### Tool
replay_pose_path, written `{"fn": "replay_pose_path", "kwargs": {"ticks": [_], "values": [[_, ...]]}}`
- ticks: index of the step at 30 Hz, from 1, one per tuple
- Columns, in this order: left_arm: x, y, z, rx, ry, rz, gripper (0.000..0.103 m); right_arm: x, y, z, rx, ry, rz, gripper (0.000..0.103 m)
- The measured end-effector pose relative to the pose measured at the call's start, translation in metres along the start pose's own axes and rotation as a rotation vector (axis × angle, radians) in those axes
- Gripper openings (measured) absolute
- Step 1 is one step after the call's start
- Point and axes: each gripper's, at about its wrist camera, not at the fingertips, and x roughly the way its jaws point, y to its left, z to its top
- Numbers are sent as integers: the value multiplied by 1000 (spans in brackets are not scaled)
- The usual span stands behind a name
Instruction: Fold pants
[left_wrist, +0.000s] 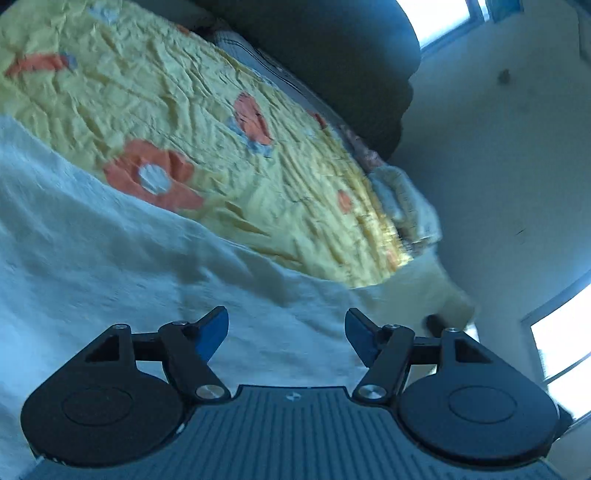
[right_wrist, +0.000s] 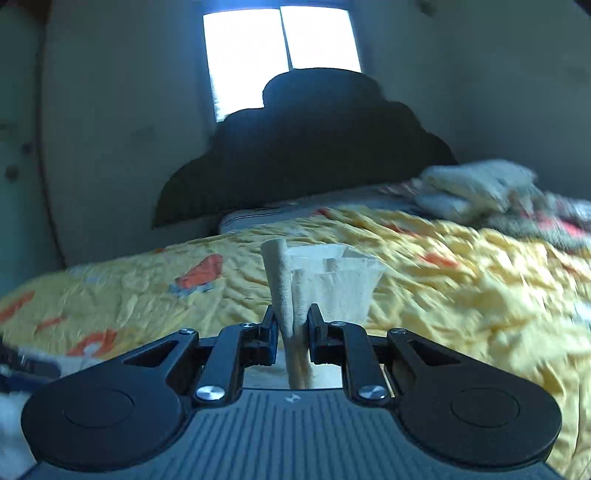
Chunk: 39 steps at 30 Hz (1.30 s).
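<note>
The pants (left_wrist: 122, 266) are off-white cloth spread over the bed, filling the lower left of the left wrist view. My left gripper (left_wrist: 286, 321) is open and empty, its blue-padded fingers hovering just above the cloth. In the right wrist view my right gripper (right_wrist: 291, 317) is shut on a bunched fold of the pants (right_wrist: 325, 280), which stands up between the fingers and fans out ahead of them above the bed.
The bed has a wrinkled yellow bedspread with orange flowers (left_wrist: 229, 122) (right_wrist: 461, 280). A dark headboard (right_wrist: 314, 147) stands at the far end under a bright window (right_wrist: 280, 40). Folded pale laundry (right_wrist: 476, 188) lies at the far right of the bed.
</note>
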Motion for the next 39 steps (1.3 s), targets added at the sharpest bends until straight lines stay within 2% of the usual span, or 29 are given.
{"fn": "replay_pose_path", "kwargs": {"ticks": [2,4,6,8,9,11,13,14,16,17,18,19,22,25,27,28,30,33,35,37,38,39], "values": [[9,5,0,-113,18,-139,82,-2,31,-5,-101,17,57,15],[21,6,0,-193,36,-208,95,-6,52,-13,-155,31,123,15],[37,3,0,-215,69,-222,97,-11,67,-19,-174,45,184,15],[49,1,2,-216,88,-175,95,-18,84,-24,-204,51,259,15],[52,2,3,-213,87,-155,91,-20,91,-26,-232,49,283,15],[54,7,8,-209,79,-113,72,-26,107,-33,-324,56,320,15],[50,13,12,-185,70,-61,42,-29,123,-40,-414,68,345,15],[46,16,14,-165,58,-34,38,-30,129,-43,-442,71,348,15],[35,17,14,-115,15,20,19,-29,141,-47,-474,77,371,15],[28,14,15,-67,-13,53,16,-28,146,-49,-482,75,383,15],[19,10,15,-12,-50,87,8,-28,153,-48,-491,69,393,15],[10,7,14,35,-84,119,6,-27,161,-47,-501,59,409,15],[-24,5,12,131,-175,206,6,-26,180,-42,-512,36,481,16],[-50,14,9,144,-231,294,6,-27,200,-44,-539,19,570,16],[-55,24,4,142,-231,352,6,-26,213,-51,-571,36,623,16],[-55,31,3,141,-202,387,17,-23,221,-58,-596,64,643,16],[-54,45,0,104,-157,432,30,-19,234,-71,-658,127,626,19],[-76,60,1,49,-187,395,37,-32,240,-77,-712,127,596,24],[-90,62,6,41,-231,428,42,-42,226,-68,-654,144,663,25],[-103,62,9,42,-279,461,47,-46,205,-50,-512,164,769,25],[-109,60,10,42,-299,480,48,-49,199,-44,-448,157,792,25],[-114,59,11,39,-314,491,48,-50,195,-39,-410,142,778,25]]}}
